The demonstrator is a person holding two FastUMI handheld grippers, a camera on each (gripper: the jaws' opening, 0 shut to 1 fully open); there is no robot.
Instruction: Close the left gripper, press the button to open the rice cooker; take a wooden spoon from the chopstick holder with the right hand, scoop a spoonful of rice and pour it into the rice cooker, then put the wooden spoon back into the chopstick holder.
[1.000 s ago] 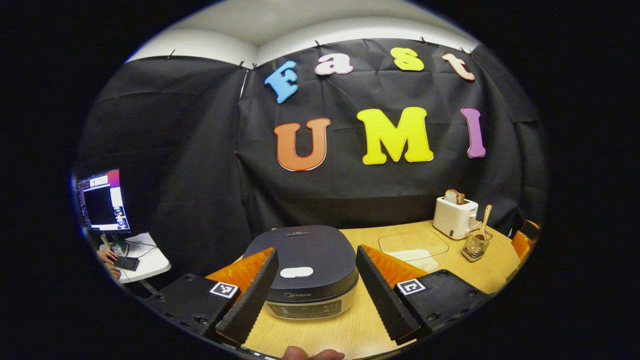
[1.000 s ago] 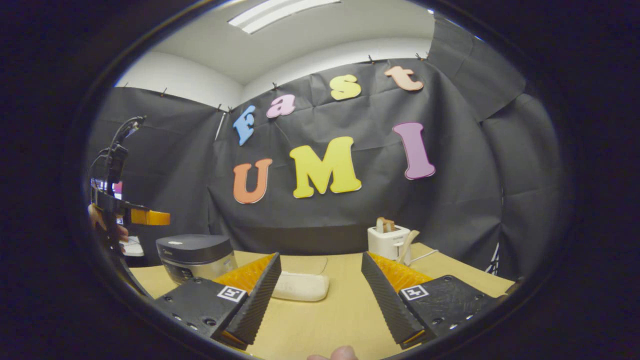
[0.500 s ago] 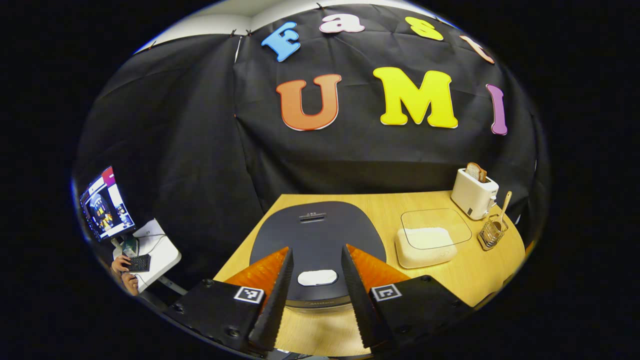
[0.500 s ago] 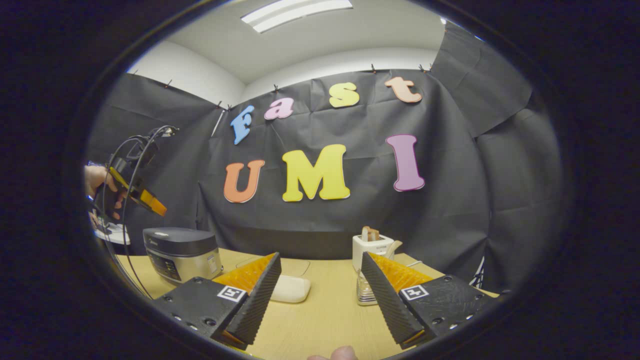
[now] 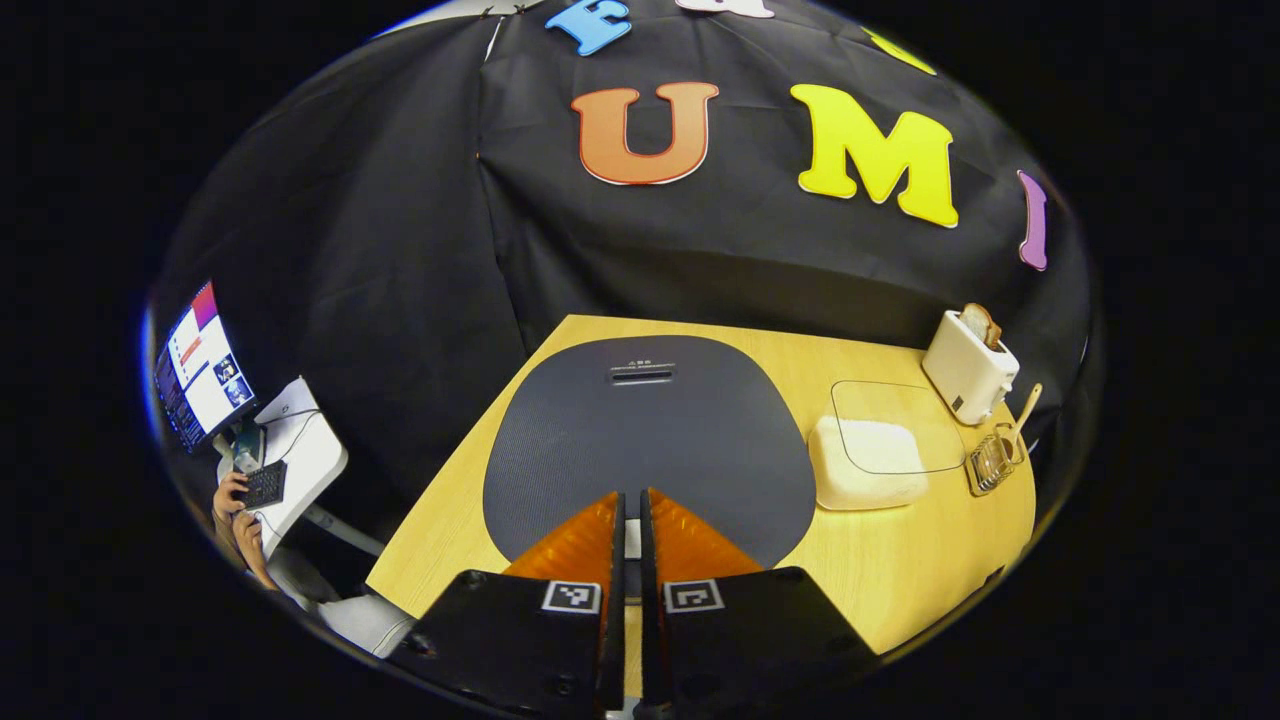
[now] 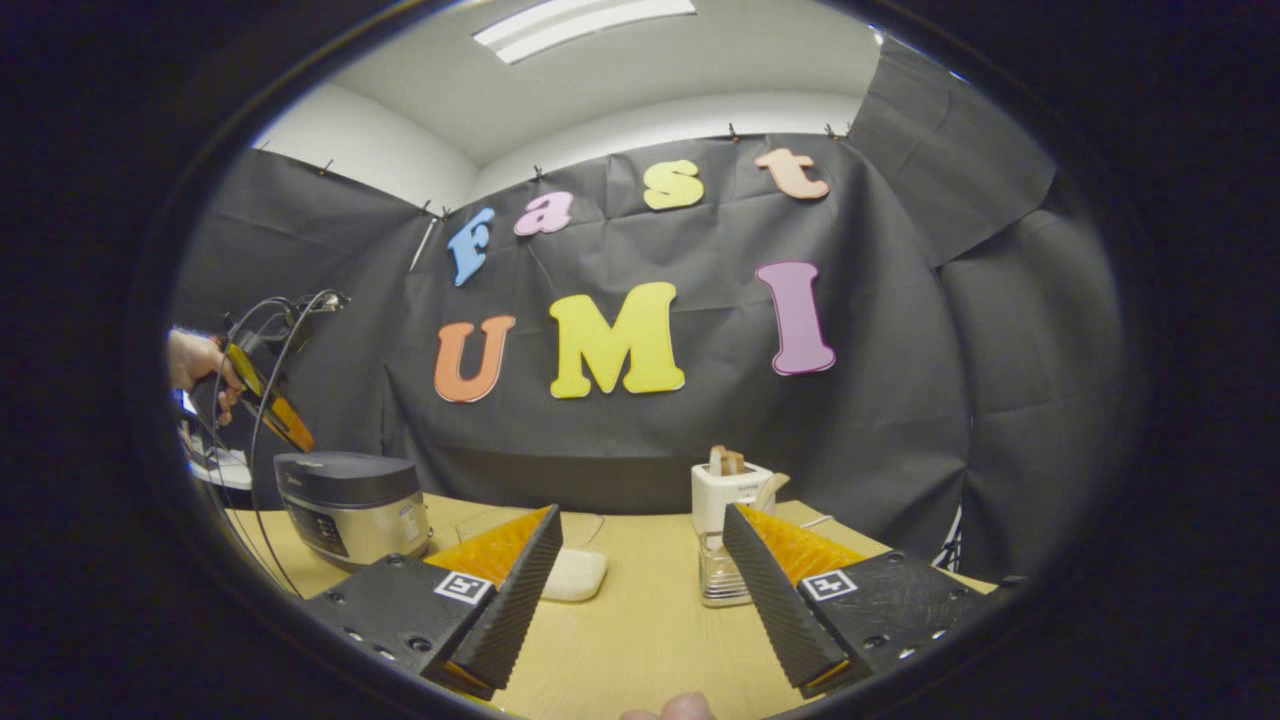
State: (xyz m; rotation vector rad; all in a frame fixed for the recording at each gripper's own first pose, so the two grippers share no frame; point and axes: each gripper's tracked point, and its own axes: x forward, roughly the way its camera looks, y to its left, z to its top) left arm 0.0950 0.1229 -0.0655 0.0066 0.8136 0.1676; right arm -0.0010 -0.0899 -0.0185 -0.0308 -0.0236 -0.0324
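Observation:
From above, the left gripper view looks down on the dark rice cooker, its lid down. My left gripper is shut just over the lid's front edge, and a sliver of the white button shows in the slit between its fingers. At the table's right end a wire chopstick holder holds the wooden spoon. The white rice box lies beside the cooker. My right gripper hangs open and empty over the table, facing the chopstick holder. In the right gripper view the left gripper points down at the rice cooker.
A white toaster with bread stands behind the holder, by the black cloth wall. The wooden table ends close to the cooker's left side. Beyond that edge, a side desk carries a monitor, with a person's hand on a keyboard.
My left gripper went from open to shut while rising and tilting down over the cooker's button. My right gripper turned slightly right, bringing the chopstick holder between its fingers.

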